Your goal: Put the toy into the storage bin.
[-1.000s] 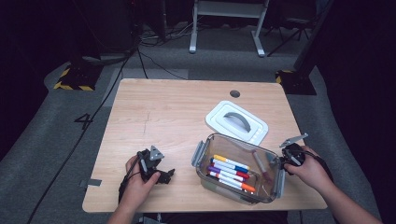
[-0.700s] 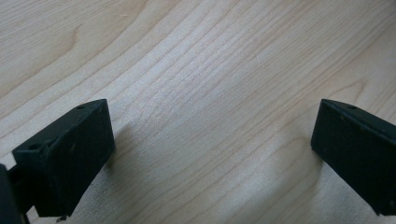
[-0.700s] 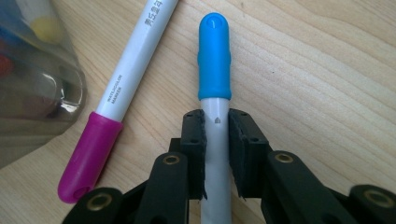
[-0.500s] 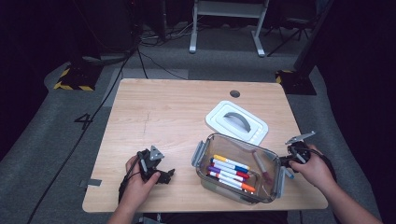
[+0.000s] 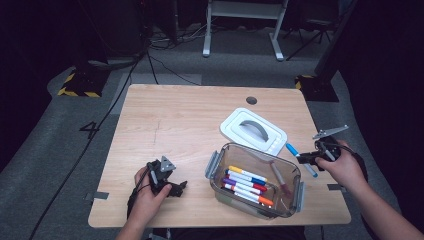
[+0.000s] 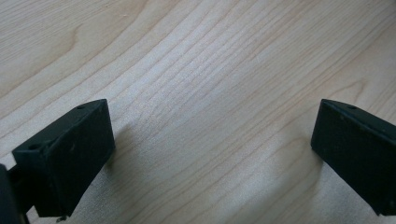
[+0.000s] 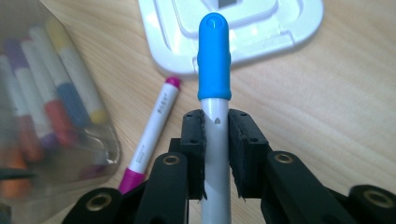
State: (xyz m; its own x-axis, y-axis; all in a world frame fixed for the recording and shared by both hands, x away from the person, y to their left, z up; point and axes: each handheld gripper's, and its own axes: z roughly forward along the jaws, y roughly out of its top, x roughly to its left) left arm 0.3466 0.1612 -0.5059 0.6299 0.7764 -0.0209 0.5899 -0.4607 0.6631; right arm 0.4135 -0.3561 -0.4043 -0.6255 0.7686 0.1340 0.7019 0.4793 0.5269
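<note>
My right gripper [image 5: 309, 159] [image 7: 216, 128] is shut on a white marker with a blue cap [image 5: 292, 149] [image 7: 214, 56], raised off the table to the right of a clear container [image 5: 218, 164]. Its cap points towards the white lid [image 5: 252, 131] [image 7: 289, 32]. Several markers [image 5: 247, 184] lie inside the container. In the right gripper view a pink-capped marker [image 7: 152, 130] lies on the wood between the container [image 7: 93, 154] and the lid. My left gripper [image 5: 179, 188] [image 6: 210, 154] rests on the table at the front left, its jaws open over bare wood.
The wooden table [image 5: 175, 120] has a small round hole [image 5: 251, 100] near its far edge. The lid lies flat behind the container. Cables and a white metal stand [image 5: 242, 25] are on the floor beyond the table.
The right gripper has closed on the blue-capped marker and lifted it from the table beside the container. The left gripper has stayed where it was.
</note>
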